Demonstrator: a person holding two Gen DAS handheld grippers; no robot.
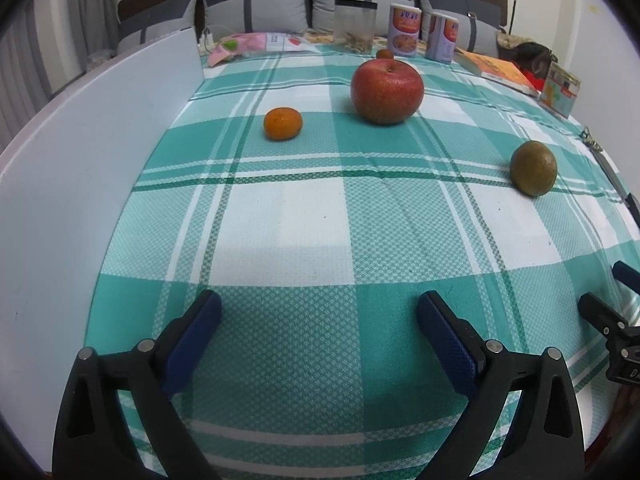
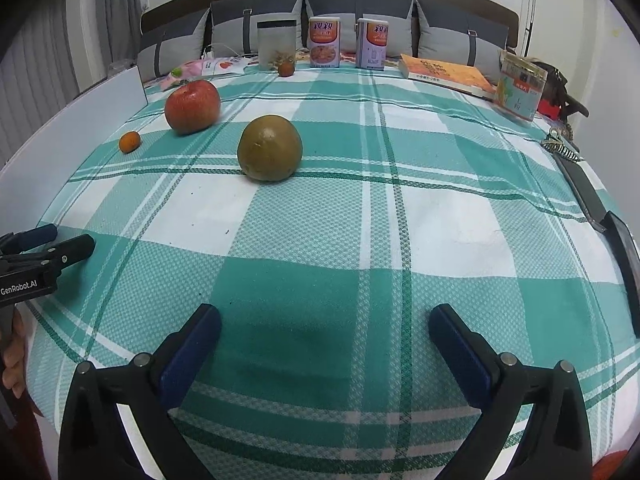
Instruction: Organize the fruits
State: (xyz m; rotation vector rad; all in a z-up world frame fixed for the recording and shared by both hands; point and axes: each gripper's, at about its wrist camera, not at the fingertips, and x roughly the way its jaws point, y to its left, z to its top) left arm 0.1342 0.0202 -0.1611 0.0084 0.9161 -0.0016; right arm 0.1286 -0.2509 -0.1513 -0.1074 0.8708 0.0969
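Both grippers, left (image 1: 320, 320) and right (image 2: 325, 334), low over the worktop (image 2: 460, 232), fingers spread, empty. Apple (image 1: 387, 92), tangerine (image 1: 282, 123), green fruit (image 2: 269, 148) scattered, likely awaiting sorting.

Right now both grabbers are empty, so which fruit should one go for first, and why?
Probably the right gripper should reach forward to the brownish-green fruit. Its jaws stand open and empty, and that fruit lies nearest ahead of it, apart from the apple and the small orange, with bare cloth around it.

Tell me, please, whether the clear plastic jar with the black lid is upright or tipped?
Upright: the clear plastic jar stands on its base, black lid on top.
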